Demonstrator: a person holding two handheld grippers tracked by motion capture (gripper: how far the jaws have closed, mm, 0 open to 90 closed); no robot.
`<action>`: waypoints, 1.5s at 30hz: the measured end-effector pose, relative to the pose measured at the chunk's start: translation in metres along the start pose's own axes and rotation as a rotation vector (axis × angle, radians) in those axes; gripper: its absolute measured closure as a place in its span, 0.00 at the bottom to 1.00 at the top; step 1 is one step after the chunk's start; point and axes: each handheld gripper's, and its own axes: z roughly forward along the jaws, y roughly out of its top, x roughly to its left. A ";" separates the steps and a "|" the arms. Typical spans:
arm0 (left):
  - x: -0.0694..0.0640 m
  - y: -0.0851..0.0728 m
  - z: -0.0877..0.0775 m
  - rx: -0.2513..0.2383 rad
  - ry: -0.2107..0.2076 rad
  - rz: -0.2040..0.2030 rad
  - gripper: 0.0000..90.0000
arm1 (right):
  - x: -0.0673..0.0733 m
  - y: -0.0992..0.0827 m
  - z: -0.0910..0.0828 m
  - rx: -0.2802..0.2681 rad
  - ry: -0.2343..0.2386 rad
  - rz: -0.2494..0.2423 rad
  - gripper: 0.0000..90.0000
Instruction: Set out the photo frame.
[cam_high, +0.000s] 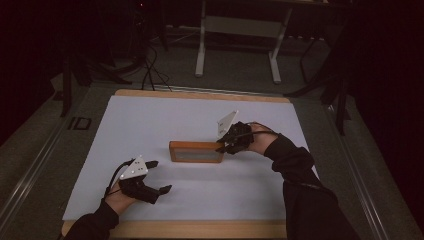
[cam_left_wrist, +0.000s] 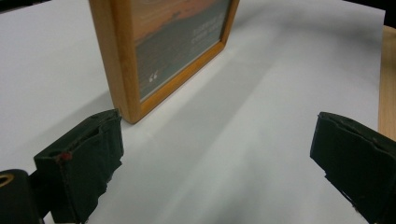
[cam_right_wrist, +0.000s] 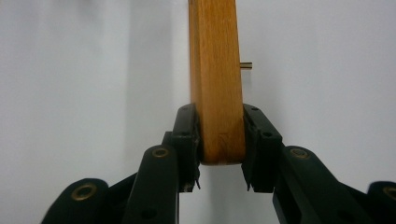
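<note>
A wooden picture frame (cam_high: 196, 151) stands on edge near the middle of the white table sheet (cam_high: 150, 125). My right gripper (cam_high: 223, 146) grips its right end. In the right gripper view both pads press the frame's (cam_right_wrist: 217, 79) narrow wooden edge, and a small brass pin sticks out of its side. My left gripper (cam_high: 156, 176) rests low at the front left, apart from the frame, jaws spread wide with nothing between them. The left gripper view looks at the frame's (cam_left_wrist: 163, 46) front, with a picture and pale lettering behind the glass.
The sheet lies on a wooden tabletop (cam_high: 200, 229) whose edge shows at the front. Beyond the table stand a white table leg frame (cam_high: 240, 45) and dark cables on the floor (cam_high: 145, 70).
</note>
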 end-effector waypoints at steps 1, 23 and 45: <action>0.000 0.000 0.000 0.000 -0.001 0.001 0.03 | -0.003 0.000 0.000 0.000 0.005 0.015 0.77; 0.000 -0.002 0.003 0.010 -0.017 0.010 0.03 | -0.043 -0.001 0.008 -0.002 0.048 0.114 0.73; -0.001 -0.003 0.003 0.012 -0.021 0.015 0.03 | -0.055 -0.006 0.019 -0.005 0.005 0.203 0.67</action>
